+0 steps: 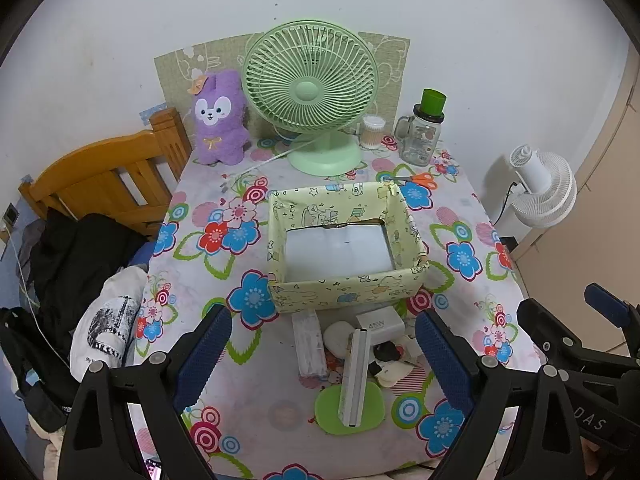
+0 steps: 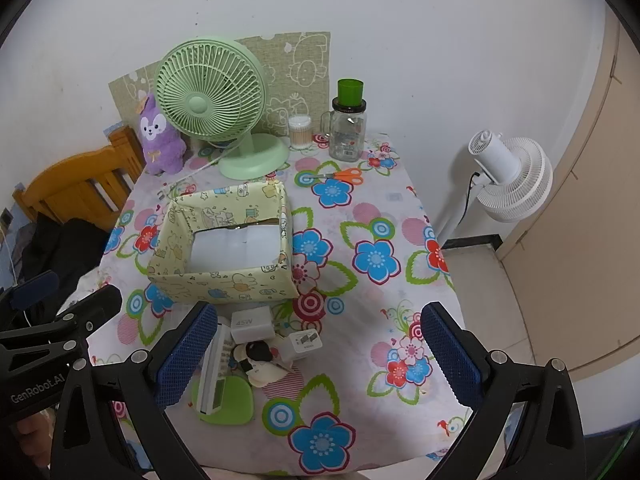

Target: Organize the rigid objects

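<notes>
Both tools, left (image 1: pixel 324 346) and right (image 2: pixel 320 354), wide open, empty; clutter (image 1: pixel 352 344) between left fingers, box (image 1: pixel 344 240) ahead.

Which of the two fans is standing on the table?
The green fan, beside the purple plush; the white fan stands off the table, by the wall.

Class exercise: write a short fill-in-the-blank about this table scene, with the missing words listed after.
1. The pale yellow cartoon-print box holds ____ objects.
2. The orange-handled scissors lie ____ the box.
3. A dark green cup sits on top of the clear glass ____.
4. The left hand-held gripper is ____.

Missing words: no; outside; jar; open
</notes>
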### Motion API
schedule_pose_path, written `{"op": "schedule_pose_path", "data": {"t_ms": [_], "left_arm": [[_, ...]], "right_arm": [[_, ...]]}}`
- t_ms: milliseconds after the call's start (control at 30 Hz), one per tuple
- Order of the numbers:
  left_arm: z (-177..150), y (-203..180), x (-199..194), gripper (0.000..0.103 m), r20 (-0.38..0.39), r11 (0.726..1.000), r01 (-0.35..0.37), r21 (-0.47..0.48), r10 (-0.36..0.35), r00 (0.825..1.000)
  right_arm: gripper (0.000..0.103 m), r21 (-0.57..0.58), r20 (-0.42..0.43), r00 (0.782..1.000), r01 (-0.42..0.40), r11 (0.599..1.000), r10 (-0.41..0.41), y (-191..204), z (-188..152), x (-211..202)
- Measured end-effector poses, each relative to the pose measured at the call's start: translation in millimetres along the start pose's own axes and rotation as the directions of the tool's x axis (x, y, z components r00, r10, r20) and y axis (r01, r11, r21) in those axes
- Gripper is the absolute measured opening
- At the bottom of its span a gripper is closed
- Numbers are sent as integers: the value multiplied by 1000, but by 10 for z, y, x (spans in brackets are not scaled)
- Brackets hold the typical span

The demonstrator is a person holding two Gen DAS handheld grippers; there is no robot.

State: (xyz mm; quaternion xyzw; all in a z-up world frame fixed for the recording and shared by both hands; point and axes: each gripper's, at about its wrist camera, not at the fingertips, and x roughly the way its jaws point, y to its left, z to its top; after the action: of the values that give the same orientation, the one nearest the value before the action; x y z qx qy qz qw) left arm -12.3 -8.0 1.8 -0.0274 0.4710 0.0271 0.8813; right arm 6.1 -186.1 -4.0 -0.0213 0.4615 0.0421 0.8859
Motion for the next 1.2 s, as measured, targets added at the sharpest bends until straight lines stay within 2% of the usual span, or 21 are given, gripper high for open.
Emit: {"op": "schedule_pose_path", "data": {"t_ms": [333,700,1200], "left_arm": [[14,16,-61,93,33,1000,2,8,-3,999],[5,-3,-36,93,30,999,1,33,-2,1000],[6,30,30,93,20,1000,-3,22,2,1000]], "right_arm": [[103,-3,2,1000,7,1000,-7,-3,13,-16],[103,4,-2,1000,25,1000,-25,2,-4,-10],[103,5,-9,1000,19,1000,-19,27,-1,12]]}}
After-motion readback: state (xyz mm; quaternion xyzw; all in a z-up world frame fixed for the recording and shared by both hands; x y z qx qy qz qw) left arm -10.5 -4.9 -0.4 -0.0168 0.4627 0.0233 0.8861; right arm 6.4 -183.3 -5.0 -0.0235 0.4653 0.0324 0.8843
